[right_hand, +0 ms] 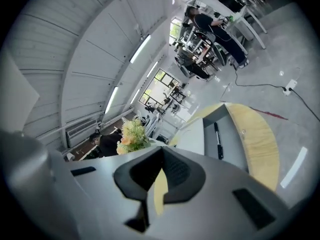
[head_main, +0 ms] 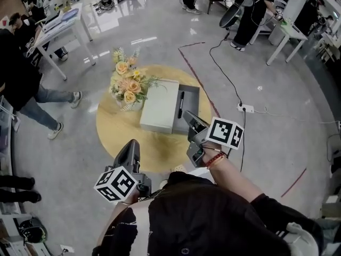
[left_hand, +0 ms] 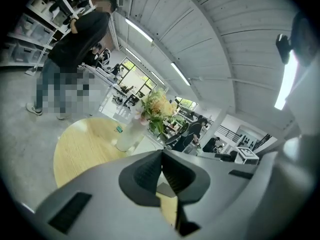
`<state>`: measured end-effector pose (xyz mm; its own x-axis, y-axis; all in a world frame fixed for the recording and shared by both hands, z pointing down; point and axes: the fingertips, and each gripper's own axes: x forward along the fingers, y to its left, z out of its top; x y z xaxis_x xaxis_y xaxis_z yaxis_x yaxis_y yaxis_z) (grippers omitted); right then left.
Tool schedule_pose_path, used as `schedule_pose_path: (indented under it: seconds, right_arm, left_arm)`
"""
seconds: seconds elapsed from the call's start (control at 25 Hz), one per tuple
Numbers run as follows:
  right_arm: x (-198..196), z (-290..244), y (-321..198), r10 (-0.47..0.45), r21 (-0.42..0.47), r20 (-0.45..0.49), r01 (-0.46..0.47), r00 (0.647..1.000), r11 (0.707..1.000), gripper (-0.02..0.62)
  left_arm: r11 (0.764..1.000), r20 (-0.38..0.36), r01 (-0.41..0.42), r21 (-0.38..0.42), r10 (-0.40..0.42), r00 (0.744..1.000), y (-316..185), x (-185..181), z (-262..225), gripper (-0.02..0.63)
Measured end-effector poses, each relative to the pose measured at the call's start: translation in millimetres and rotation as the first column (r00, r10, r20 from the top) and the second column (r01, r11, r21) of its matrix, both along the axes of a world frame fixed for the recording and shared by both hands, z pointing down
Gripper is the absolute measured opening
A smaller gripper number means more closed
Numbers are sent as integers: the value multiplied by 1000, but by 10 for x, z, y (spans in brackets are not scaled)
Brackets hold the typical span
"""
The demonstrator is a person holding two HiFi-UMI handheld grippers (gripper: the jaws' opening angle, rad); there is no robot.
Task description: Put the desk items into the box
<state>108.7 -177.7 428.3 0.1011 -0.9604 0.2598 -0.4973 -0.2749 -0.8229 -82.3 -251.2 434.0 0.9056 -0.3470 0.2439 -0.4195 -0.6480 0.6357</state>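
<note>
Jaws of the left gripper point(left_hand: 162, 153) stand pressed together tip to tip, with nothing between them. The right gripper point(right_hand: 162, 150) is closed the same way and is just as empty; only a sliver of tabletop shows past its pads.

In the head view the left gripper is held over the near edge of the round wooden table point(head_main: 114, 129), apart from everything on it, with its marker cube point(head_main: 116, 184) toward the person. The right gripper is held at the near right of the table, its tip showing against the near end of the box point(head_main: 192, 96). Its own marker cube point(head_main: 225, 133) sits above a wrist that wears a red bracelet point(head_main: 214, 159).

The box is grey, open and shallow, and lies near the middle of the table. A black pen point(head_main: 181, 104) lies inside it along its left wall. A white slab point(head_main: 160, 105) lies flat just beside the box on its left, touching or overlapping that edge. Left of the slab stands a pale vase of peach and yellow flowers point(head_main: 128, 87).

Beyond the table lie a glossy grey floor with red tape lines, a white power strip point(head_main: 245, 109) on a black cable, white desks, and several standing people.
</note>
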Motion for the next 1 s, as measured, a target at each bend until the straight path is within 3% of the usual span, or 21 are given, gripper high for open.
schedule_pose_path:
  seconds: [0.16,0.28,0.44,0.64,1.0]
  right_arm:
    - [77,-176,-30,-5,40,-171,12,985,999,5]
    - [164,-297,-28,-15,40,-312,29,950,999,5]
    - [263,-363,-61,-80,-1,-430,89,899,996,5]
    - [475,-336,-35,-154,-48,-490,150,858,988,5]
    - [798,-203,134,-234,-118,-489,202,840,972,5]
  left_arm:
    - [1000,20,-7,17,7,1000,39,80,12,11]
    - [999,31,-1,39,-1,1000,65,143,-36,11]
    - [998,29,48,47,-49,998,71,275,-110,11]
    - [993,32,96,66,-98,995,196,499,-155,11]
    - [986,43,157,53,-160,986,451,754,-141,11]
